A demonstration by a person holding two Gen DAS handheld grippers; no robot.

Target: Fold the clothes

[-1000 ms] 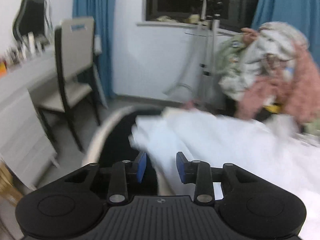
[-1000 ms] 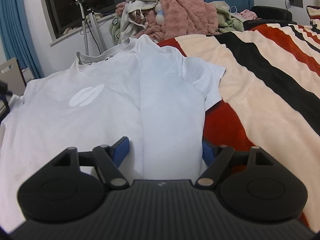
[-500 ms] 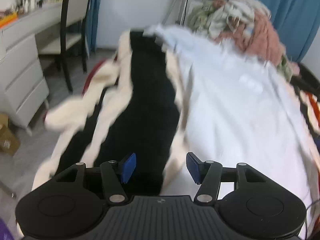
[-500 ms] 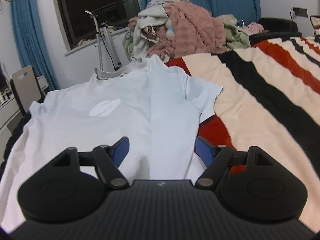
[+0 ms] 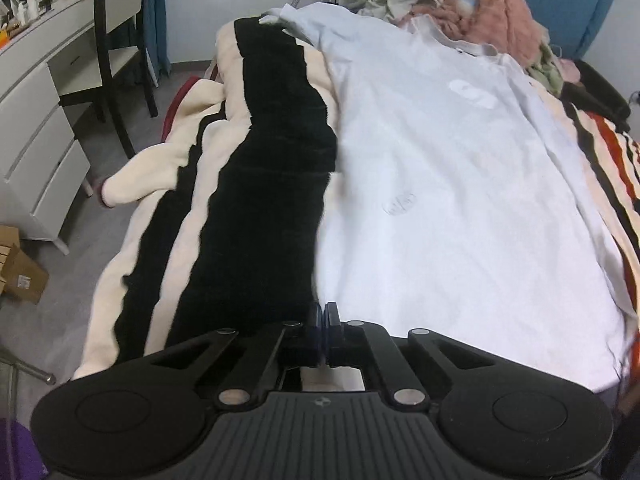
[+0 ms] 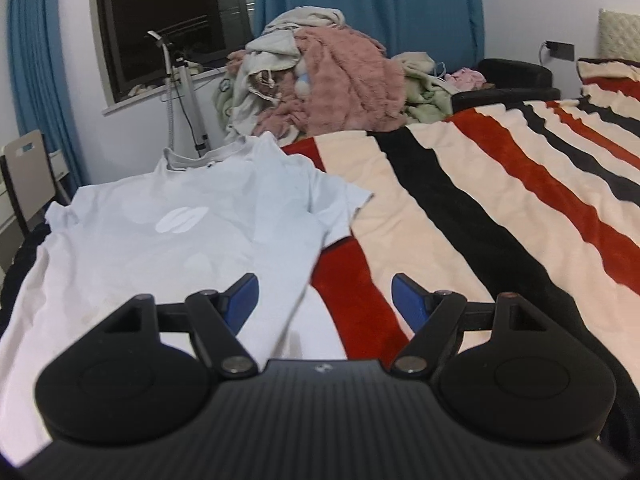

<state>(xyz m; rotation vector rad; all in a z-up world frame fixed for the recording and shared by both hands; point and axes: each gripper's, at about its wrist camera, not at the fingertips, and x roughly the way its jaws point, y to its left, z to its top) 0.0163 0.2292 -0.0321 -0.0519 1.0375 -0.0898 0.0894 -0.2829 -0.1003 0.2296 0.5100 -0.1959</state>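
Observation:
A white T-shirt (image 5: 460, 184) lies spread flat, front up, on a striped blanket (image 5: 260, 184) on the bed. Its collar points to the far end and a pale logo sits on the chest. My left gripper (image 5: 323, 314) is shut at the shirt's near left hem corner; whether cloth is pinched between the pads I cannot tell. In the right wrist view the same shirt (image 6: 168, 240) lies to the left. My right gripper (image 6: 325, 294) is open and empty, above the shirt's near right edge and the red stripe of the blanket (image 6: 480, 216).
A heap of pink, grey and green clothes (image 6: 328, 84) is piled at the far end of the bed. A chair (image 5: 116, 36) and white drawers (image 5: 36, 148) stand left of the bed, with a cardboard box (image 5: 18, 276) on the floor. Blue curtains (image 6: 360, 20) hang behind.
My left gripper swung down from facing the room to the shirt's near left hem and closed its jaws. My right gripper drew back and to the right, still open.

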